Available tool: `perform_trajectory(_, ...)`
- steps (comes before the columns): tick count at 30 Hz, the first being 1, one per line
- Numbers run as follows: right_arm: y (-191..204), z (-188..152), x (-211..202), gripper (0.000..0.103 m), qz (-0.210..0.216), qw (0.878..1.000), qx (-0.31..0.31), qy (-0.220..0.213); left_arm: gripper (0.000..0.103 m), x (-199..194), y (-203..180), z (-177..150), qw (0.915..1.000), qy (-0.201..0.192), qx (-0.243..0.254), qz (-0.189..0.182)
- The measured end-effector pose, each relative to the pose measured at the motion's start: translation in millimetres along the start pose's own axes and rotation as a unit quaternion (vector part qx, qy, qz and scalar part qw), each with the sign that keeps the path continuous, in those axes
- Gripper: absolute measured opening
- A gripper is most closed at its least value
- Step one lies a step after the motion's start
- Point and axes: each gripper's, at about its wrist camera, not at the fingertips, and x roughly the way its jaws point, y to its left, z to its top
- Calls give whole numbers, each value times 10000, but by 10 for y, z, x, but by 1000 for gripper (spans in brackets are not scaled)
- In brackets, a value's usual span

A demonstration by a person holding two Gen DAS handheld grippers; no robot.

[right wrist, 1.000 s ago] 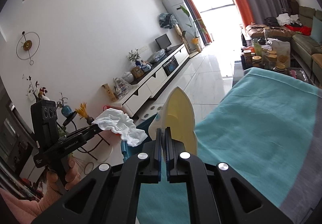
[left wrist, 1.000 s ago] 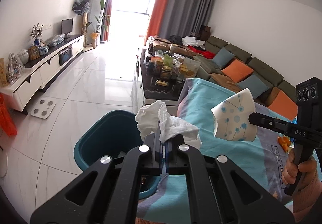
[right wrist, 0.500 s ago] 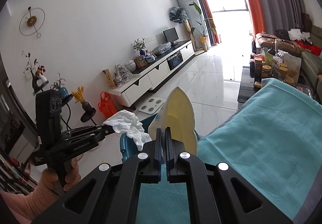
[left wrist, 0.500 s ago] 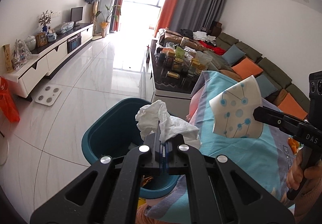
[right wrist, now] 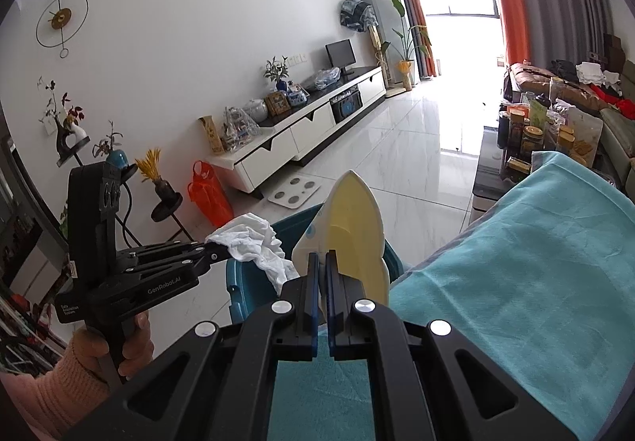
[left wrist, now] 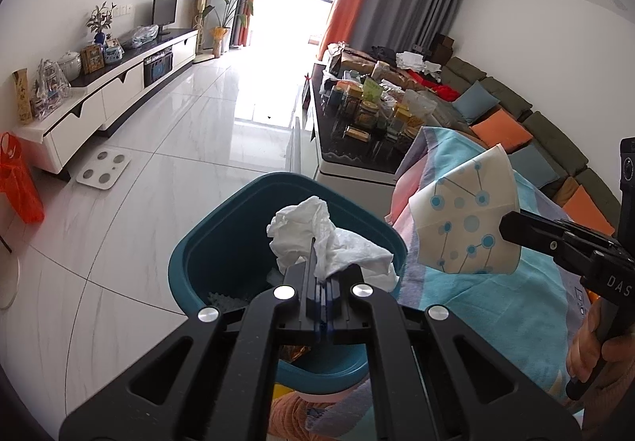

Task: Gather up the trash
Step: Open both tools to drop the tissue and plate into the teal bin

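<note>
My left gripper [left wrist: 323, 274] is shut on a crumpled white tissue [left wrist: 317, 238] and holds it right above the teal bin [left wrist: 198, 254]. In the right wrist view that same left gripper [right wrist: 216, 252] comes in from the left with the tissue [right wrist: 254, 238] over the bin [right wrist: 238, 282]. My right gripper [right wrist: 322, 262] is shut on a flattened paper cup [right wrist: 351, 231], pale yellow inside. From the left wrist view the right gripper [left wrist: 506, 229] pinches the cup [left wrist: 464, 219], white with blue dots, above the teal cloth at the bin's right.
A teal cloth [right wrist: 516, 282] covers the table beside the bin. A dark coffee table [left wrist: 357, 147] crowded with jars stands behind it, a sofa [left wrist: 516, 116] to the right. A white TV cabinet [left wrist: 99, 96], a floor scale [left wrist: 103, 173] and an orange bag [left wrist: 18, 179] lie left.
Both grippers have moved toward the bin; the tissue now hangs over its opening and lower, and the cup has come leftward nearer the rim. Both grips stay shut.
</note>
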Motion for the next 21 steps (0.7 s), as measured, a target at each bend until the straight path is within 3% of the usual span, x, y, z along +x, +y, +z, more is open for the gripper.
perform_trajectory(21,103,65,399,2,-250,9989,-195,334,2,370,-63,-80,9995,260,-83,153)
